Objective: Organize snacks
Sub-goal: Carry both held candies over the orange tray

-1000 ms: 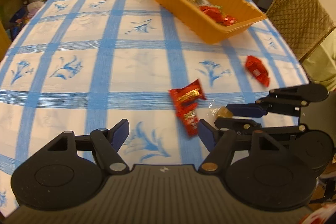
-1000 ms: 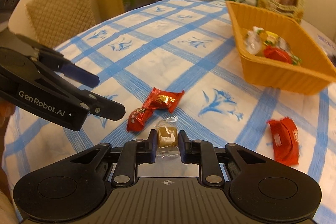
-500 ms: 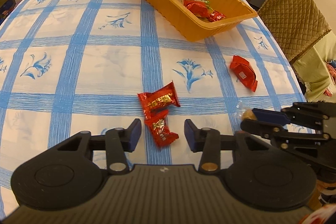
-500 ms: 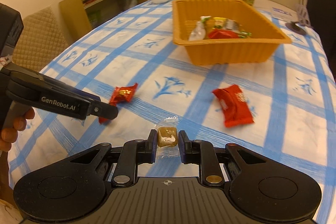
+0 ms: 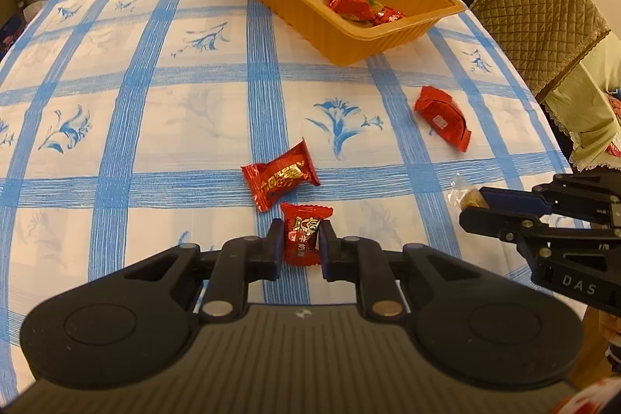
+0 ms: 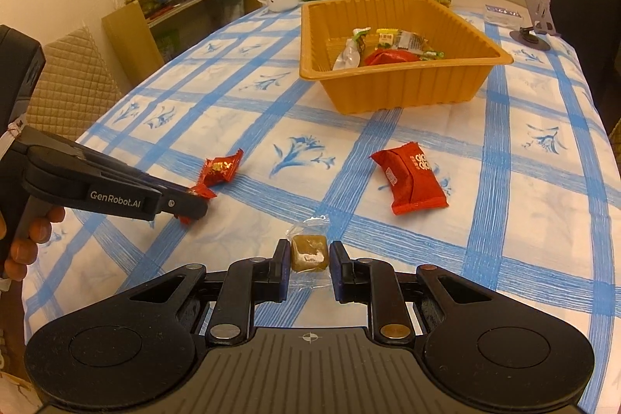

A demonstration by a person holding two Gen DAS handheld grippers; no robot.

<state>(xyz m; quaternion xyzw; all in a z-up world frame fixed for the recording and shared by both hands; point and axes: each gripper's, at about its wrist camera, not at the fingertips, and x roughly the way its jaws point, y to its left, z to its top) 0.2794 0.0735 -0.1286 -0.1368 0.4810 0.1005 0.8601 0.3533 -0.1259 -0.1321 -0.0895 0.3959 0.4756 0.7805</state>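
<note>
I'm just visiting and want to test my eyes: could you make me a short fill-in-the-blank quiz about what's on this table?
1. The left gripper is shut on a small ____ candy.
2. The right gripper holds a ____ candy in clear wrap.
3. Sorted snacks lie in the ____ tray.
4. Besides the held ones, ____ red snacks lie loose on the tablecloth.

Missing words: red; brown; orange; two
</note>
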